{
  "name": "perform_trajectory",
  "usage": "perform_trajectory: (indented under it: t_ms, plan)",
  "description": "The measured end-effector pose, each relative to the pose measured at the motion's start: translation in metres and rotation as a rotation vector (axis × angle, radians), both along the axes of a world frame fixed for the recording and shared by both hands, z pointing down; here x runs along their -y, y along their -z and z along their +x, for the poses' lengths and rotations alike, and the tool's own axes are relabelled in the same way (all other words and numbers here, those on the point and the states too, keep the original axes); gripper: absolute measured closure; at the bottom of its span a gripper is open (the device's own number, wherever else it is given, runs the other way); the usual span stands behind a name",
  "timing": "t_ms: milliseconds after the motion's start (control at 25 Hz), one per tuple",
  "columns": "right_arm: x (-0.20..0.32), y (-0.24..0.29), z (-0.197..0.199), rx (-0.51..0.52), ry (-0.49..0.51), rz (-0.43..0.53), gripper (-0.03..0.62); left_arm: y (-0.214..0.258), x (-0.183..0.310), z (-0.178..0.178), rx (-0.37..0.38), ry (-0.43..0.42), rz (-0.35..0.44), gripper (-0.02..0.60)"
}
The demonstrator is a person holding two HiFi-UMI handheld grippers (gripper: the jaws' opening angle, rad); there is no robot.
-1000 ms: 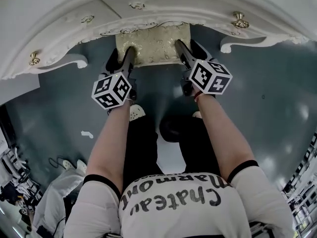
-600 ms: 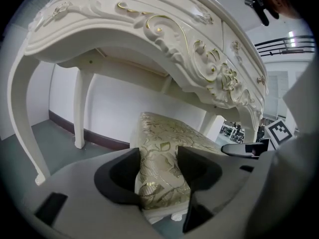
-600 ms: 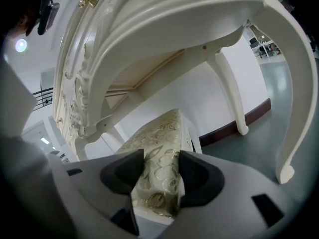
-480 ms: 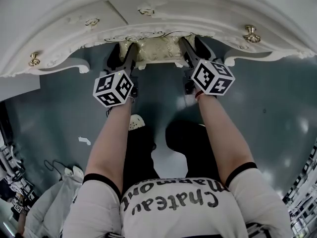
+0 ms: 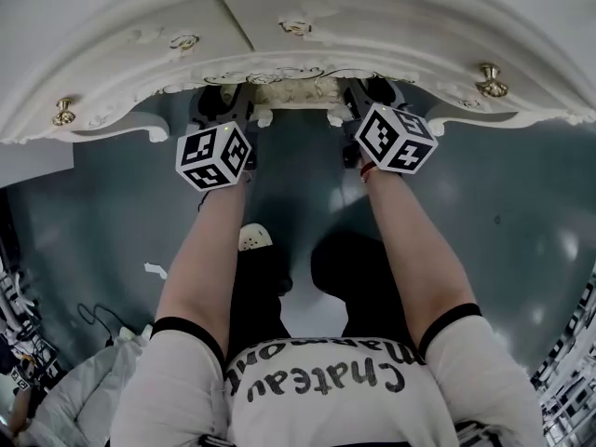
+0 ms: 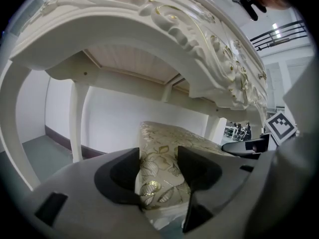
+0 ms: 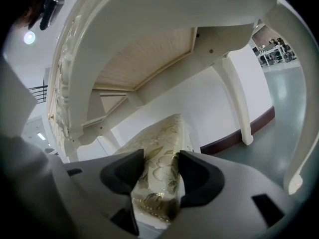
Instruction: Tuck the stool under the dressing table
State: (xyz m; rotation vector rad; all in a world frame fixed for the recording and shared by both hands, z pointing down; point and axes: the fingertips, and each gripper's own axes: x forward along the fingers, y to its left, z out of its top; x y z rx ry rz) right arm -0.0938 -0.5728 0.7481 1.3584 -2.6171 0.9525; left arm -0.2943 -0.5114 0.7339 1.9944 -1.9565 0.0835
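Holds the stool (image 5: 296,94) by the near edge of its gold-patterned cushion, with one tool at each corner. Keeps the left hand-held gripper (image 6: 158,164) clamped on the cushion's left corner, both dark pads pressed into the leafy fabric and the white frame showing just below. Keeps the right hand-held gripper (image 7: 160,176) clamped the same way on the right corner, the padded edge squeezed between its jaws. From the head view, shows only a thin strip of cushion and two white bits of frame past the carved front edge of the dressing table (image 5: 279,21). Sits almost wholly beneath that top, in the gap between the two side sections with their brass knobs (image 5: 491,80). Seen from the two gripper views, lies low under the pale wooden underside, well clear of it, with a slender white table leg (image 6: 77,118) off to the outer side and a plain white wall (image 6: 124,118) behind. Reaches forward with both bare forearms side by side, the marker cubes level with the table's front edge and the jaws hidden past it in the head view. Stands on a dark grey-green floor (image 5: 298,180), with one white shoe (image 5: 251,238) showing beside dark trousers below the left arm.
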Motion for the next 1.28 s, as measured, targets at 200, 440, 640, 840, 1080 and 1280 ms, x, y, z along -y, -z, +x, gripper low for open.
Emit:
perform_trajectory:
  t_ms: [200,440,640,840,1080,1280]
  plan:
    - [0.013,0.001,-0.009,0.03,-0.009,0.042,0.356,0.002,0.013,-0.009,0.023,0.003,0.039,0.328]
    - [0.029,0.002,-0.018,-0.016,-0.034,0.043,0.356,0.006,0.024,-0.021,0.003,0.017,0.039,0.328]
    - [0.009,0.019,-0.008,-0.044,-0.041,0.034,0.356,0.007,-0.032,-0.024,-0.045,0.038,-0.069,0.336]
    - [-0.049,0.037,0.017,-0.115,0.018,-0.071,0.356,0.026,-0.1,-0.02,-0.103,0.054,-0.191,0.406]
    - [-0.105,0.09,0.031,-0.149,0.106,-0.142,0.389,0.099,-0.124,0.022,-0.267,0.091,-0.153,0.492]
    - [-0.137,0.152,0.034,-0.132,0.173,-0.143,0.447,0.152,-0.137,0.068,-0.313,0.023,-0.16,0.534]
